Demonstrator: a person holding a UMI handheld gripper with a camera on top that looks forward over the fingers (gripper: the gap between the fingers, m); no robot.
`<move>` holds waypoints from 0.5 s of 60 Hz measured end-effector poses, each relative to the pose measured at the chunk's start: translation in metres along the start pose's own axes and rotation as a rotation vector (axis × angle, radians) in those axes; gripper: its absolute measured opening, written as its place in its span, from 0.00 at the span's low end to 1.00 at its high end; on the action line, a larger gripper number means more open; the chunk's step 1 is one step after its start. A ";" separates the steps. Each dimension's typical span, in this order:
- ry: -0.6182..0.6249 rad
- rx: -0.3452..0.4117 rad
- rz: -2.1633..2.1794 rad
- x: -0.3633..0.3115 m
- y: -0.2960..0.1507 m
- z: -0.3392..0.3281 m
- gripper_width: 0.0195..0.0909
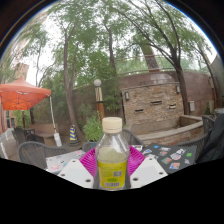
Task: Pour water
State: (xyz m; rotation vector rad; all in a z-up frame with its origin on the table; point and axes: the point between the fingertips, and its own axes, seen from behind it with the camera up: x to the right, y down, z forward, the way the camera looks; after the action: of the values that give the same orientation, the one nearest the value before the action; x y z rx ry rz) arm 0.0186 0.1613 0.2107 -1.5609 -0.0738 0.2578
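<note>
Hand-held gripper [112, 166] closed on the water bottle [112, 155], pink pads pressing both sides, bottle upright between the fingers with cap on. Best kept level and firmly pinched until over a vessel; cap likely needs removing first. No cup visible. Bottle base cut off. Beyond, patterned bench [170, 155], orange umbrella [22, 95], stone fireplace [153, 100].

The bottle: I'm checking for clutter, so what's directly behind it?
Behind the bottle, the patterned table shows at both sides; the stretch straight behind is covered.
</note>
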 end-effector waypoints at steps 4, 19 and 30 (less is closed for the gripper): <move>-0.003 -0.029 0.043 0.010 0.028 -0.001 0.23; -0.063 -0.170 -0.079 0.010 0.114 0.003 0.23; -0.042 -0.174 -0.127 0.014 0.124 0.008 0.24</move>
State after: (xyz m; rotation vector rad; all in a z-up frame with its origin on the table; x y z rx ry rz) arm 0.0161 0.1703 0.0866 -1.7166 -0.2327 0.1874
